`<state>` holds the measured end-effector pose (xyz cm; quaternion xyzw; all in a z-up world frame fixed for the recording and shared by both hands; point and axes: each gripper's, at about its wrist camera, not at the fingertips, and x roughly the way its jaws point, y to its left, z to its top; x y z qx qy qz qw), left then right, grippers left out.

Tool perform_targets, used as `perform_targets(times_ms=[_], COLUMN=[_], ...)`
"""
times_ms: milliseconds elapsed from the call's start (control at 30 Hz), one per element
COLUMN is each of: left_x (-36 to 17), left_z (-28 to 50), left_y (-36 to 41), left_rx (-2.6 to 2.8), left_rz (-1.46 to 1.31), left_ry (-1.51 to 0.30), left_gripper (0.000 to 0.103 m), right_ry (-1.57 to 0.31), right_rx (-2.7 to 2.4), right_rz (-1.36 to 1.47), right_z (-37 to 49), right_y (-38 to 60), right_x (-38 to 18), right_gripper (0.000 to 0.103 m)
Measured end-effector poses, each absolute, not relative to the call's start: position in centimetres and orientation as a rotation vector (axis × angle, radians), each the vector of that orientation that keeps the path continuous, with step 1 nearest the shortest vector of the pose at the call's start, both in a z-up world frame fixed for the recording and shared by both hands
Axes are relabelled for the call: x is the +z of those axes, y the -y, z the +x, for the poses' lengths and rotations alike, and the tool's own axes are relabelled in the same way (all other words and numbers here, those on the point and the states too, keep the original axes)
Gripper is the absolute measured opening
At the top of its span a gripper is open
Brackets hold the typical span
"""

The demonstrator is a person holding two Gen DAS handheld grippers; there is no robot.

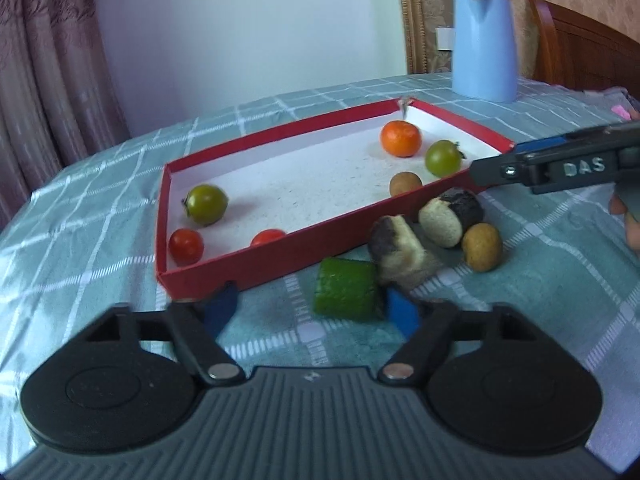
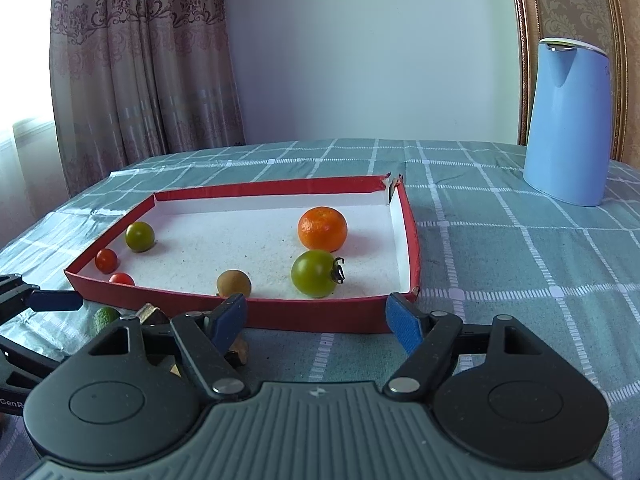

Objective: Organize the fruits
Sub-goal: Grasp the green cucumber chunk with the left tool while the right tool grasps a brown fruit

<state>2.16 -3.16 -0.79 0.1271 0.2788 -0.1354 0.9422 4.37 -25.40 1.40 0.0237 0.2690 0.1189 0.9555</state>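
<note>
A red tray (image 1: 280, 258) (image 2: 320, 314) with a white floor holds an orange (image 1: 401, 138) (image 2: 322, 228), two green tomatoes (image 1: 206, 204) (image 1: 443, 158) (image 2: 314, 273), two red tomatoes (image 1: 186, 246) (image 1: 268, 237) and a brown longan (image 1: 405, 183) (image 2: 233, 283). On the cloth in front of it lie a green cucumber piece (image 1: 346, 289), two dark-and-beige chunks (image 1: 400, 254) (image 1: 452, 216) and another longan (image 1: 482, 246). My left gripper (image 1: 316, 312) is open, low over the cloth by the cucumber. My right gripper (image 2: 318, 322) is open and empty at the tray's near wall.
A blue kettle (image 1: 484, 46) (image 2: 568, 122) stands at the back right on the checked tablecloth (image 2: 520, 260). A wooden chair (image 1: 580, 44) is behind the table. Curtains hang at the left. The right gripper (image 1: 560, 164) shows at the left wrist view's right edge.
</note>
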Motion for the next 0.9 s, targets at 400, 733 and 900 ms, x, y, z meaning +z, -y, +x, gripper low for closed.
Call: perform_targets(times_ms=[400, 733, 900], left_x=[-0.7, -0.4, -0.5], left_z=[2.8, 2.0, 2.2], left_y=[2.3, 0.7, 0.3], left_rx=[-0.341, -0.212, -0.204], left_rz=[0.154, 0.069, 0.053], left_ry=[-0.599, -0.585, -0.599], left_gripper=[0.035, 0.026, 0.027], right_ry=[-0.560, -0.534, -0.525], right_rx=[0.247, 0.332, 0.417], right_rz=[0.032, 0.027, 0.020], right_z=[4.5, 2.5, -0.1], right_y=[25.1, 25.0, 24.8], right_x=[1.2, 1.5, 1.5], right_gripper=[0.077, 0.077, 0.077])
